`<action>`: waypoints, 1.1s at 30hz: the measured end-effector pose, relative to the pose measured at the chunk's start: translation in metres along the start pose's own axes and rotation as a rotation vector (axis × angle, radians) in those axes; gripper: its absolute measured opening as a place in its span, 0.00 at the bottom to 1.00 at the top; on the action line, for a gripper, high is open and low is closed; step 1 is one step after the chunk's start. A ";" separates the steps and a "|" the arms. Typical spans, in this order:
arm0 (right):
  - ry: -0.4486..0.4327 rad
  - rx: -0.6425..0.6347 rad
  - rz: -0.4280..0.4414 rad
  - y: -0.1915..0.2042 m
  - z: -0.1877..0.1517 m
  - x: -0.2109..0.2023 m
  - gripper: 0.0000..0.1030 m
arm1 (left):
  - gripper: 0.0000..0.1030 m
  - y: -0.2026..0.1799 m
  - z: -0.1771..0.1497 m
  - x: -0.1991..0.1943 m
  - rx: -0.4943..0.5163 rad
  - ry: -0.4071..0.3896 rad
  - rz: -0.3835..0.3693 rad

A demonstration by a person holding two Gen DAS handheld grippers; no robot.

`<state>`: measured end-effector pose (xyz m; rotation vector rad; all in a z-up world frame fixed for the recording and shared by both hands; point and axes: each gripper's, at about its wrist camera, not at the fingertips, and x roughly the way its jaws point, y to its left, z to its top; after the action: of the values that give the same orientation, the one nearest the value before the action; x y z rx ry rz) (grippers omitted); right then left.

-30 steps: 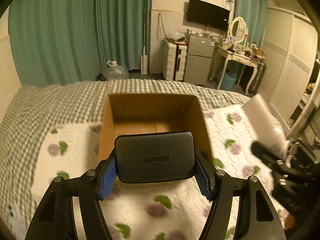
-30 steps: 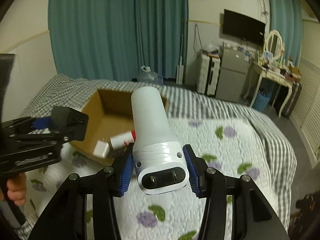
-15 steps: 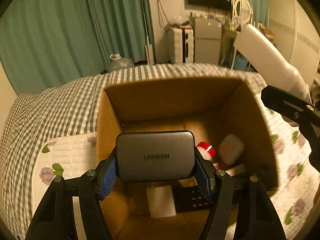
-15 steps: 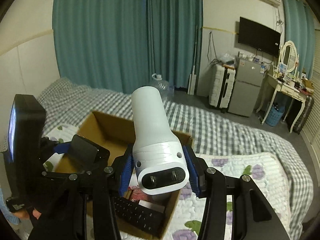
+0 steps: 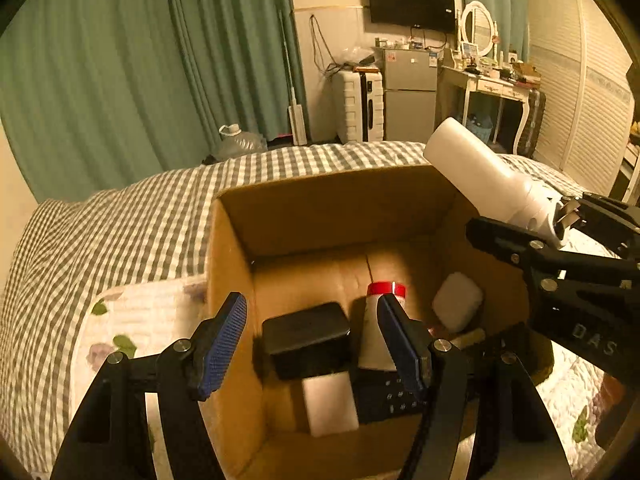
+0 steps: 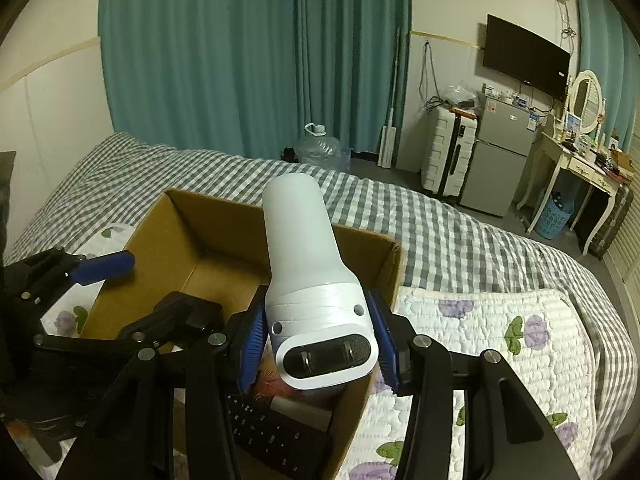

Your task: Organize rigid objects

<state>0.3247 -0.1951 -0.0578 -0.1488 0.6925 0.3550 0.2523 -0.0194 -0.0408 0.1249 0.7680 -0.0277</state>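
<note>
An open cardboard box sits on the bed. My left gripper is open above the box; the dark UGREEN block is below it inside the box, blurred. My right gripper is shut on a white cylindrical device with a two-pin plug end, held over the box's right rim; it also shows in the left wrist view. In the box lie a red-capped white bottle, a white pad, a white block and a black remote.
The bed has a grey checked cover and a white floral quilt. Teal curtains, a water jug, a suitcase, a small fridge and a dressing table stand beyond the bed.
My left gripper opened and let go of the UGREEN block, which dropped into the box. My right gripper moved with the white device closer over the box's right side.
</note>
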 end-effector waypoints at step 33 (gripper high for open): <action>-0.171 0.081 -0.051 -0.003 0.000 -0.107 0.74 | 0.69 0.004 0.000 -0.107 -0.082 -0.216 0.012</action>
<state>0.2498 -0.2262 0.0115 -0.0582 0.5326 0.2866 0.1759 -0.0177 0.0336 0.0472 0.5517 0.0018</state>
